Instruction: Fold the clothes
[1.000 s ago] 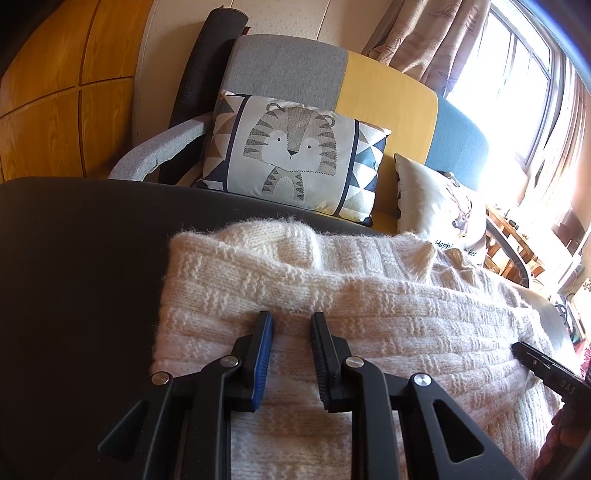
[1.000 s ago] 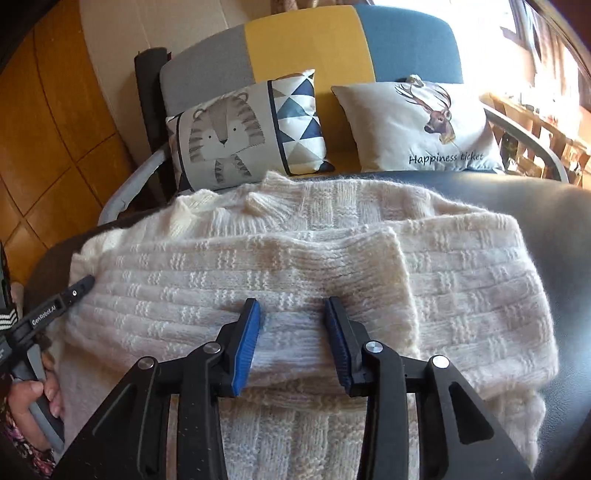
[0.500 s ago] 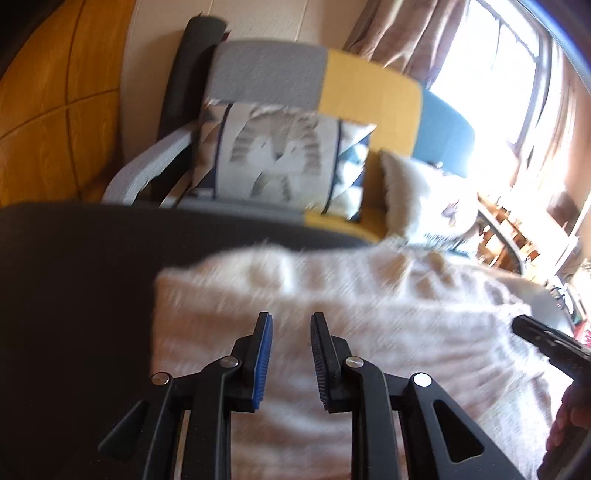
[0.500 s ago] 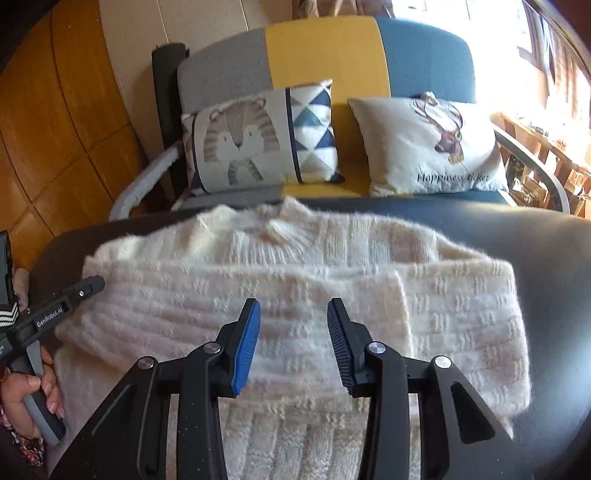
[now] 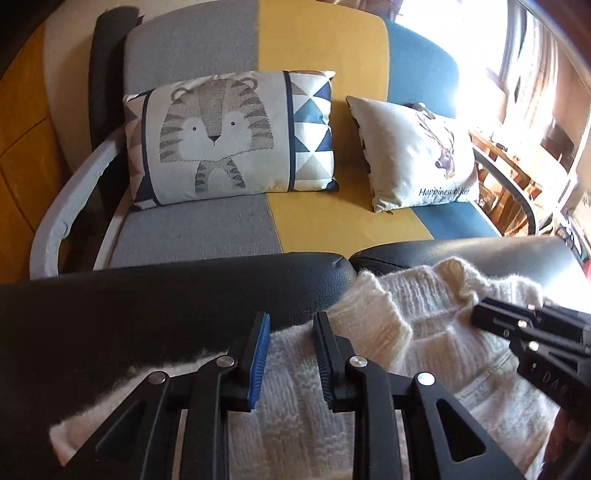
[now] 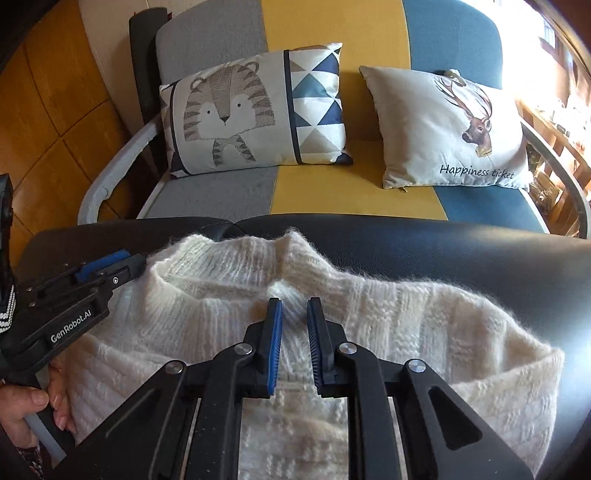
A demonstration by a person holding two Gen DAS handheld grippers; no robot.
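Here, two hand-held grippers work over a knitted garment.
Sweater (image 6: 369, 332): cream, fluffy, lying partly folded on a black padded surface (image 6: 461, 251); its collar points away toward the sofa (image 6: 332, 33).
Left gripper (image 5: 290, 338): jaws apart with a gap between the blue pads, nothing held; it sits low over the sweater's left edge, near the shoulder.
Right gripper (image 6: 294, 317): jaws narrowly apart, nothing clamped; it sits just behind the collar, at the middle of the garment.
Contact: whether either gripper's fingers press the knit cannot be told.
Background: a tiger cushion (image 6: 255, 110) and a deer cushion (image 6: 450, 129) rest on the sofa, well apart from the work.
Risk, thin pinch: the knit is thick and loose, so a shallow bite would likely catch only the top layer and pull the fold apart.
Risk, snagging: long fuzzy fibres could catch on the ribbed pads and drag when released.
Risk, uneven lift: if one side rises first, the stacked layers may slide and skew.
Risk, sliding: the smooth black surface probably gives little friction, so the whole bundle may shift.
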